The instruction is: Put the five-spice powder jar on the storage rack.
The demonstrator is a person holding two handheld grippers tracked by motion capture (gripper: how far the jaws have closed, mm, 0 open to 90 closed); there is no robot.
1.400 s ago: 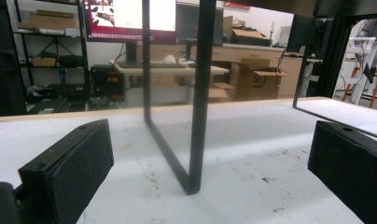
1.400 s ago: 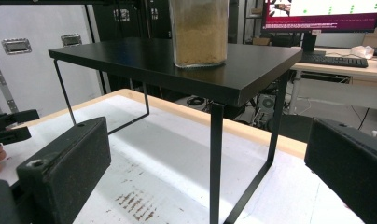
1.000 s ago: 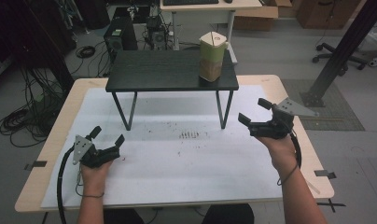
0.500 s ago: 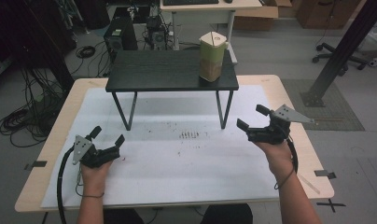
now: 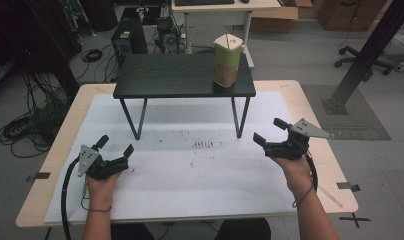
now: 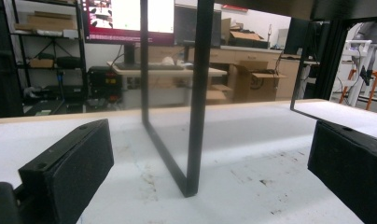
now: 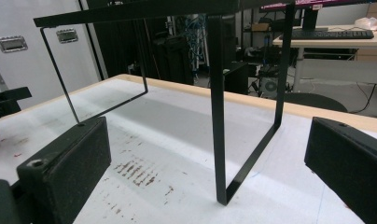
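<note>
A low black stand (image 5: 185,75) occupies the far half of the table, with a tan carton (image 5: 226,60) upright on its right end. My left gripper (image 5: 116,144) rests low on the white sheet at the front left, open and empty, facing the stand's left leg (image 6: 196,93). My right gripper (image 5: 268,130) hovers at the front right, also open and empty, angled toward the stand's right leg (image 7: 216,116). In the left gripper view the left gripper (image 6: 210,154) has wide-apart jaws. The right gripper (image 7: 207,158) is equally spread in the right gripper view.
A white sheet (image 5: 190,175) covers the wooden tabletop (image 5: 315,110), with dark smudges (image 5: 205,144) at its middle. Beyond the table stand a desk (image 5: 215,7), computer towers (image 5: 127,42) and floor cables (image 5: 20,130). A black post (image 5: 365,55) rises at the right.
My right gripper has drifted slightly toward the person and down, still open. The left gripper, stand and carton have not moved.
</note>
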